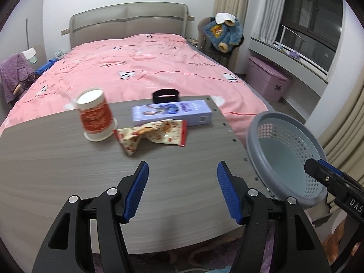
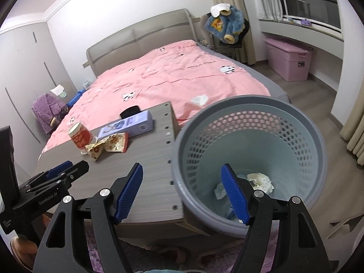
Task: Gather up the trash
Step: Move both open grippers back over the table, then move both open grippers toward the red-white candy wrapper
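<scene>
On the grey wood table stand an upturned red-patterned paper cup, a crumpled snack wrapper and a lilac carton. My left gripper hangs open above the table's near part, short of the wrapper, with nothing between its fingers. A grey-blue perforated bin sits at the table's right edge, with crumpled paper lying inside. My right gripper is open and still widening, one finger over the table and one over the bin's mouth. It holds nothing. The cup and wrapper lie far left.
A black band lies at the table's far edge. Behind it is a bed with a pink cover. A pink storage box and a chair with a blue garment stand by the window. A hand holds the left gripper.
</scene>
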Demonstrator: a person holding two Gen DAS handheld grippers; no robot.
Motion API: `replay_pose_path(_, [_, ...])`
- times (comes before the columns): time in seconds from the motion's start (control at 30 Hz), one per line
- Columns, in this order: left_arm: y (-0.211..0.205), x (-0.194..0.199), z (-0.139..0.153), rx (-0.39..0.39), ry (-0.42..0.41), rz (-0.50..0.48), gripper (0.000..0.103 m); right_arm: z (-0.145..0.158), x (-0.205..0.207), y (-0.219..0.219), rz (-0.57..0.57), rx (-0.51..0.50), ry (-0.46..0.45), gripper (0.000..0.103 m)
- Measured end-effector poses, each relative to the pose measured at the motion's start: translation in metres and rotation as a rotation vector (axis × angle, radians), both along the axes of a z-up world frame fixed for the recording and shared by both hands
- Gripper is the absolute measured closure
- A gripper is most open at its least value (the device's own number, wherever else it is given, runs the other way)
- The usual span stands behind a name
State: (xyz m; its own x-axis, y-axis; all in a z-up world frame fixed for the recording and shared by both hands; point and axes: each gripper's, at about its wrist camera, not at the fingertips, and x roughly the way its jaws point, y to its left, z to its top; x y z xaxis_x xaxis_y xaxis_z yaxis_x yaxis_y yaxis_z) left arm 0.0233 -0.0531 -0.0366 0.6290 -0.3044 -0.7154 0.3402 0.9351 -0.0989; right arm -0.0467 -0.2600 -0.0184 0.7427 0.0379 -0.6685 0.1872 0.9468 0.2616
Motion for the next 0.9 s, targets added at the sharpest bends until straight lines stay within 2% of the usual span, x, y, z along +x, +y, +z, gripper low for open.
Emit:
replay_pose_path(0.4, [0.046, 0.017, -0.006, -0.018, 0.01, 0.076, 0.042, -0.006, 0.028, 0.046, 0.111, -0.027, 0.029, 0.03])
replay_pose_path(0.9, [0.065, 0.03, -0.009, -0.019, 0.019, 0.108, 0.038, -0.01, 0.05, 0.069, 0.169, -0.028, 0.04, 0.021])
